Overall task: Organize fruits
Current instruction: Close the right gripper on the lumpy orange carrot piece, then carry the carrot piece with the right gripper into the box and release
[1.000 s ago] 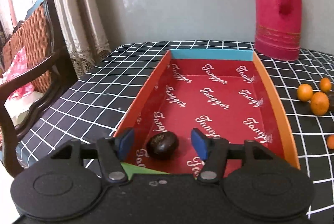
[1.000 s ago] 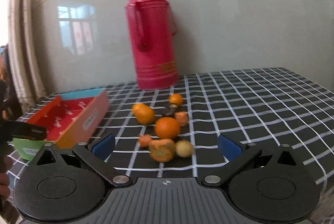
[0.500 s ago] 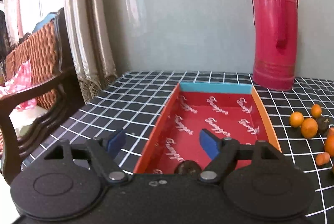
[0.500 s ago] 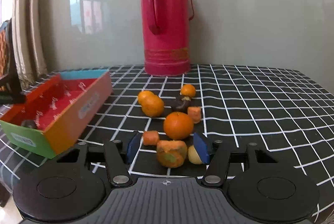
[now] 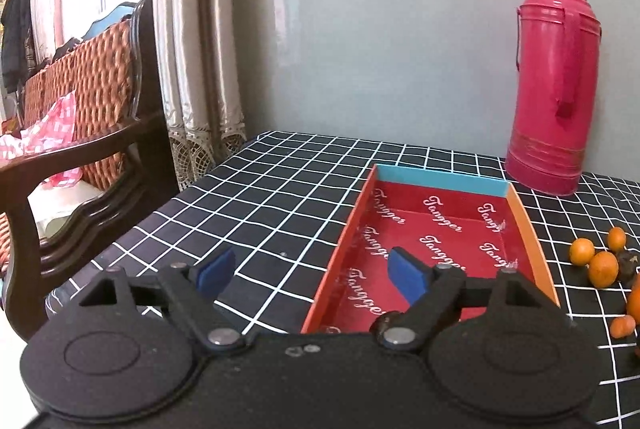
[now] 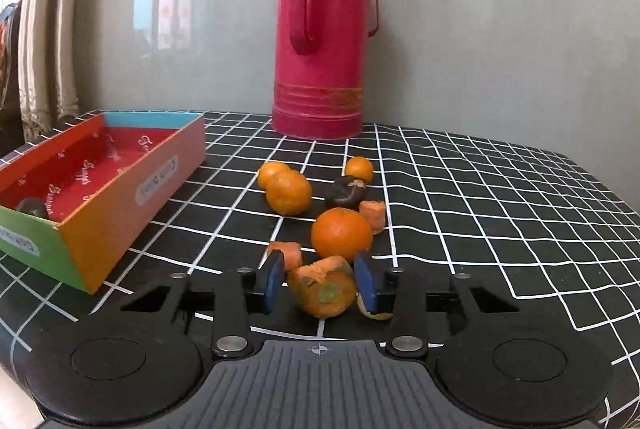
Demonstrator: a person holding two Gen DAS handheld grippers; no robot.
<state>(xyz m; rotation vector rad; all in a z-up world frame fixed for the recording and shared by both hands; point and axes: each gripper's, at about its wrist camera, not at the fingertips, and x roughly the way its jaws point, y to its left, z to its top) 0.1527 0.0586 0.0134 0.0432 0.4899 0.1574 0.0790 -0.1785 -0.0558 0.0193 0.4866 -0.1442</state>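
Observation:
A red-lined box (image 5: 440,229) stands on the checked cloth; it shows at left in the right wrist view (image 6: 100,185) with a dark fruit (image 6: 32,207) in its near corner. My left gripper (image 5: 312,273) is open and empty, raised over the box's near left edge. My right gripper (image 6: 322,281) is closed around a carrot chunk (image 6: 324,289) on the cloth, pads at its sides. Behind it lie a large orange (image 6: 342,235), smaller oranges (image 6: 288,191), a dark fruit (image 6: 344,191) and carrot pieces (image 6: 290,253). A pale piece (image 6: 374,313) lies by the right pad.
A tall red thermos (image 6: 324,29) stands at the back near the wall, also seen in the left wrist view (image 5: 554,81). A wooden wicker chair (image 5: 80,133) and curtains are left of the table. The table edge runs along the left.
My left gripper has let go of the dark fruit in the box, opened wider, risen and drawn back left. My right gripper has moved down to the carrot chunk and narrowed around it.

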